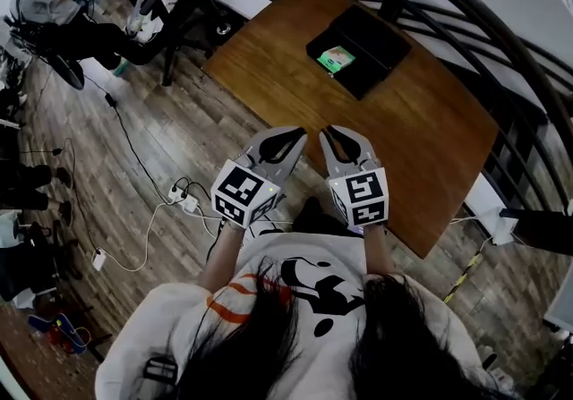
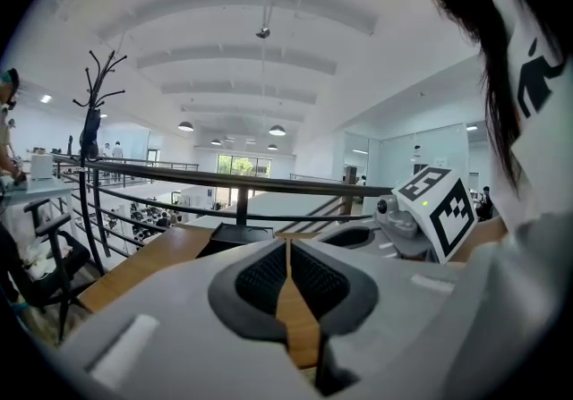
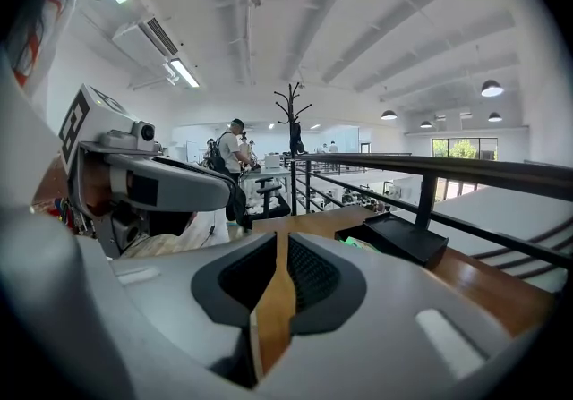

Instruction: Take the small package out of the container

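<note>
A black container (image 1: 369, 42) with its lid laid open sits on the far part of the wooden table (image 1: 421, 139). Inside it lies the small green package (image 1: 337, 58). In the right gripper view the container (image 3: 405, 238) is ahead on the right, with a sliver of the green package (image 3: 360, 244) at its near side. It shows only as a dark box (image 2: 235, 234) in the left gripper view. My left gripper (image 1: 300, 132) and right gripper (image 1: 328, 132) are side by side above the table's near edge, well short of the container. Both are shut and hold nothing.
A black railing (image 1: 466, 9) curves along the table's far side. On the floor to the left lie cables and a power strip (image 1: 186, 201). A seated person (image 1: 54, 4) and a chair (image 1: 152, 9) are at the far left. A coat stand (image 3: 292, 116) rises beyond the table.
</note>
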Motion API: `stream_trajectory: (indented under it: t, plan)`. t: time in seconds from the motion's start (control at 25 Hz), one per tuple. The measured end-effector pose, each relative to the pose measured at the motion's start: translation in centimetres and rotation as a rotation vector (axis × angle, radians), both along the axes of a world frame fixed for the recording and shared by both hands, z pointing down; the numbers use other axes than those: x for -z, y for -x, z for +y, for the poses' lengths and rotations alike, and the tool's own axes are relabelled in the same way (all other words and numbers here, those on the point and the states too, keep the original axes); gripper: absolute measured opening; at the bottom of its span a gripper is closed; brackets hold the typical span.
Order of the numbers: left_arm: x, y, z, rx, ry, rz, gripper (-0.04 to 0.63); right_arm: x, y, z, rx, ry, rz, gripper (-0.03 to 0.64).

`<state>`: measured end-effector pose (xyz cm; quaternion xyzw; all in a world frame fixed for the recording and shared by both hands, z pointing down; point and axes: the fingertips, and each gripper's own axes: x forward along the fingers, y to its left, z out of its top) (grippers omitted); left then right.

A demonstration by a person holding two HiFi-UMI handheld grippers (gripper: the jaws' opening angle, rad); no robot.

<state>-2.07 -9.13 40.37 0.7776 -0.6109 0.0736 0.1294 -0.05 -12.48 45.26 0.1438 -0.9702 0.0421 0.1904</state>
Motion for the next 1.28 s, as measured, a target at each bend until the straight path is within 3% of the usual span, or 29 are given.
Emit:
stream_trajectory:
  t: [0.44,0.84,1.28]
  plan:
    - [-1.0,1.8,-5.1,0.019,0.015,-0.002,0.0,-1.3,1.5,-4.7,0.017,0.023,0.009,0.067]
    - [-1.0,0.1,-5.0,-0.006,0.037,-0.032,0.001,-1.2,-0.3,-5.2,-0.014,0.033,-0.012,0.069]
    - [-1.1,1.6,-6.6,-0.061,0.035,-0.03,0.001,-1.2,0.8,-6.6,-0.065,0.027,0.001,0.072]
